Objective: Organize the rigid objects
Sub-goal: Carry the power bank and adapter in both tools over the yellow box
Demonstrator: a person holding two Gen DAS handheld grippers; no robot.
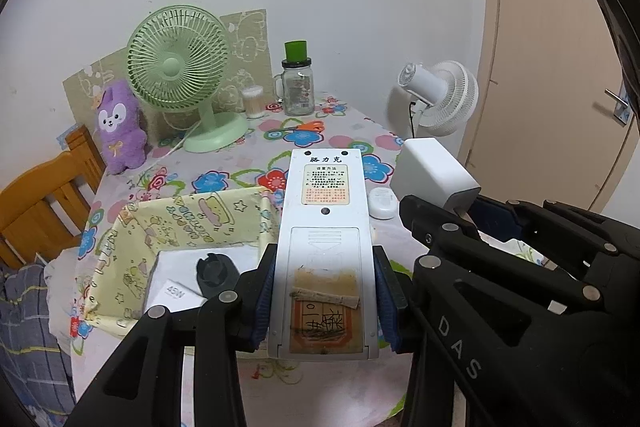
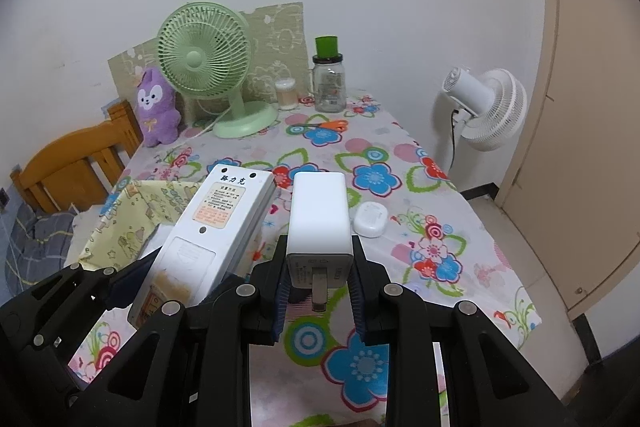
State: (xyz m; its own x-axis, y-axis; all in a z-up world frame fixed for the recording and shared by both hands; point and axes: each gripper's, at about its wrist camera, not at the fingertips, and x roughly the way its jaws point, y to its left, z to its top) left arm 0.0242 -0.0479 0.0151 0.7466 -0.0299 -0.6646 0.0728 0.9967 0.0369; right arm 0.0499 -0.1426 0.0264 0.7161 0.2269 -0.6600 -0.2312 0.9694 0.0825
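Note:
My left gripper [image 1: 324, 301] is shut on a white remote control [image 1: 326, 227], back side up, held above the table next to a yellow fabric basket [image 1: 180, 223]. The remote also shows in the right wrist view [image 2: 208, 235]. My right gripper [image 2: 319, 283] is shut on a white power adapter [image 2: 319, 215], held above the floral tablecloth; the adapter also shows in the left wrist view [image 1: 434, 171]. The basket [image 2: 128, 223] holds a white box [image 1: 176, 281] and a black round part [image 1: 214, 269]. A small white earbud case [image 2: 371, 219] lies on the table.
A green desk fan [image 1: 180, 75], a purple plush toy [image 1: 118, 125], a cotton swab jar [image 1: 253, 101], a glass jar with green lid [image 1: 297, 83] and orange scissors [image 1: 304, 127] stand at the table's back. A white floor fan [image 2: 488, 107] is right; a wooden chair [image 1: 44, 203] left.

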